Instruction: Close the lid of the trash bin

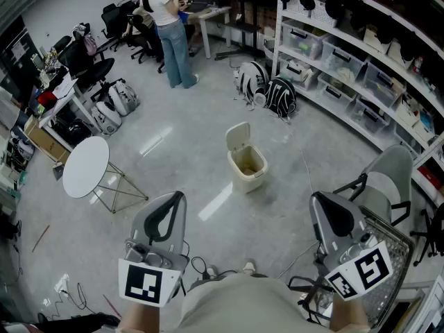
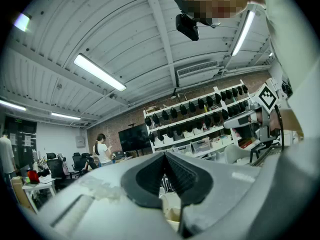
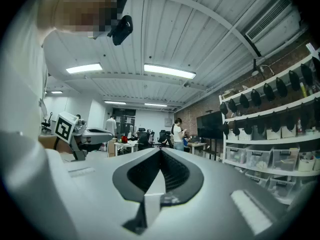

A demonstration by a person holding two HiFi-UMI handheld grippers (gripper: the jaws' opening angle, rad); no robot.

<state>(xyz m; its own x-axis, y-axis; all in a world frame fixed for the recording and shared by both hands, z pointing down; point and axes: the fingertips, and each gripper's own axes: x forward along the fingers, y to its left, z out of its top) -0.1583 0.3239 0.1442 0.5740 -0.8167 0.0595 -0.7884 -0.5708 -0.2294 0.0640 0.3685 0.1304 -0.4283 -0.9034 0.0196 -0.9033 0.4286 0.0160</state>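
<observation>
Looking along my left tongs [image 2: 165, 154], whose jaws meet at the tips, the trash bin [image 2: 170, 210] ahead shows only as a cream sliver under the pads; the rest is behind the jaw body. In the head view, what lies inside the bin [image 1: 247, 166] is too small to tell. My left hand [image 1: 142, 316] and right hand [image 1: 350, 318] are cut off by the bottom edge.

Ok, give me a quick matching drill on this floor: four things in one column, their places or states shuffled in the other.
1. small beige plastic trash bin
2. round white folding table
3. grey plastic chair
4. black-and-white backpacks

A. on the floor against the shelves
B. left of the bin
C. mid-floor, lid up
D. nearest the right hand-held gripper

Pairs: 1-C, 2-B, 3-D, 4-A.
</observation>
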